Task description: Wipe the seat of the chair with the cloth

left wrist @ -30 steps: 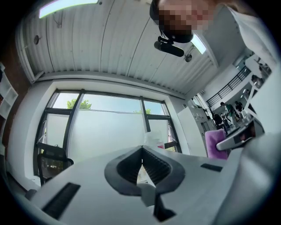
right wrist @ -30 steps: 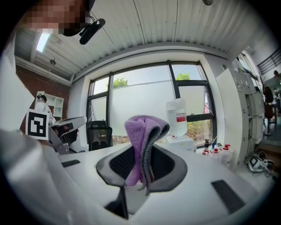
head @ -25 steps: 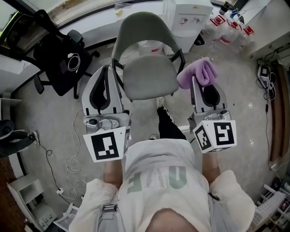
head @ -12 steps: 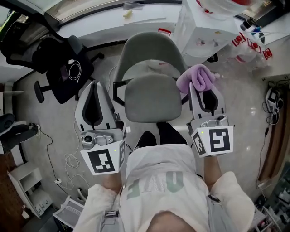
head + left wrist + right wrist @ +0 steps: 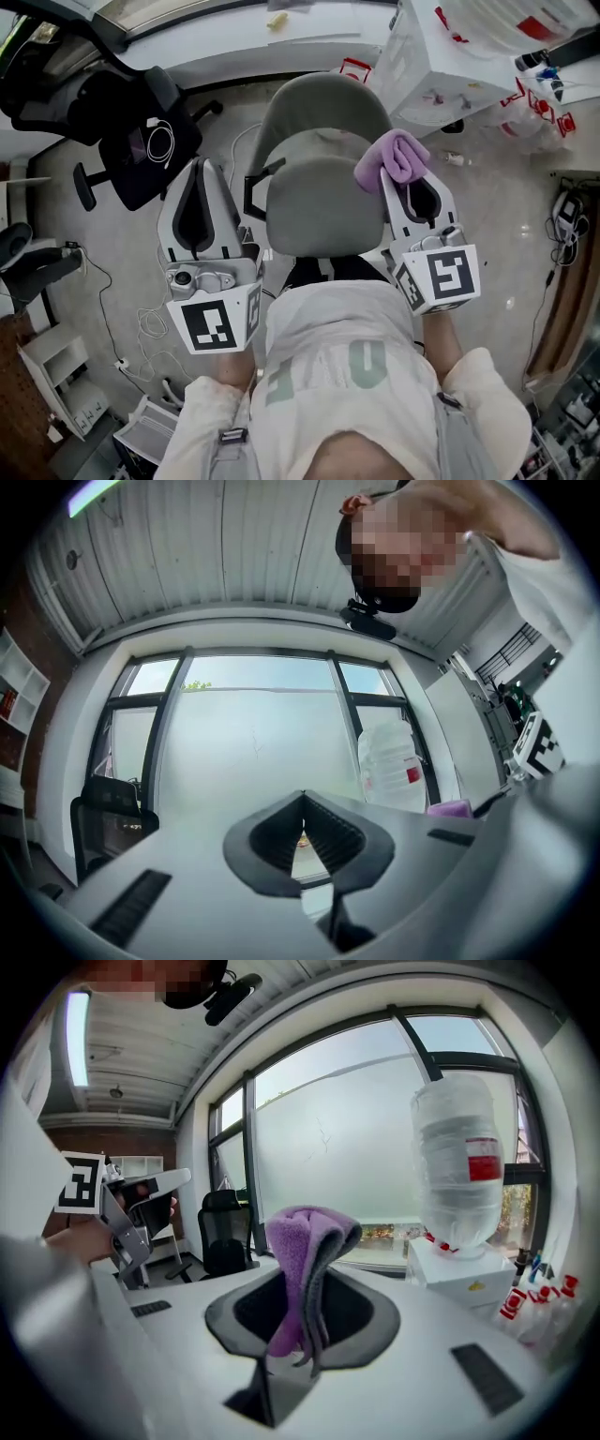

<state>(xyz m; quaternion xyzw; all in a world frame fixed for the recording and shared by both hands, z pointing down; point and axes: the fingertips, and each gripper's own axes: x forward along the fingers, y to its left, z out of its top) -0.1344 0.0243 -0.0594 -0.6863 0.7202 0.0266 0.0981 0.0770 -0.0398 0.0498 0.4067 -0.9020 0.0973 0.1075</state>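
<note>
The right gripper (image 5: 401, 180) is clamped on a soft, fuzzy purple cloth (image 5: 392, 156); the folded fabric bulges out above the dark ribbed pads and a thin edge hangs down between them. From the head view the cloth sits at the right edge of the chair (image 5: 319, 103), over the rim of its smooth, rounded grey seat (image 5: 319, 211), though whether the fabric touches the seat cannot be told from this angle. The left gripper (image 5: 200, 173) is held left of the seat, over the pale speckled floor (image 5: 112, 244), its two ribbed pads closed tip to tip with nothing between them. A black mesh office chair (image 5: 141, 131) stands further left, and a clear plastic water bottle (image 5: 455, 1162) rises beyond the cloth.
</note>
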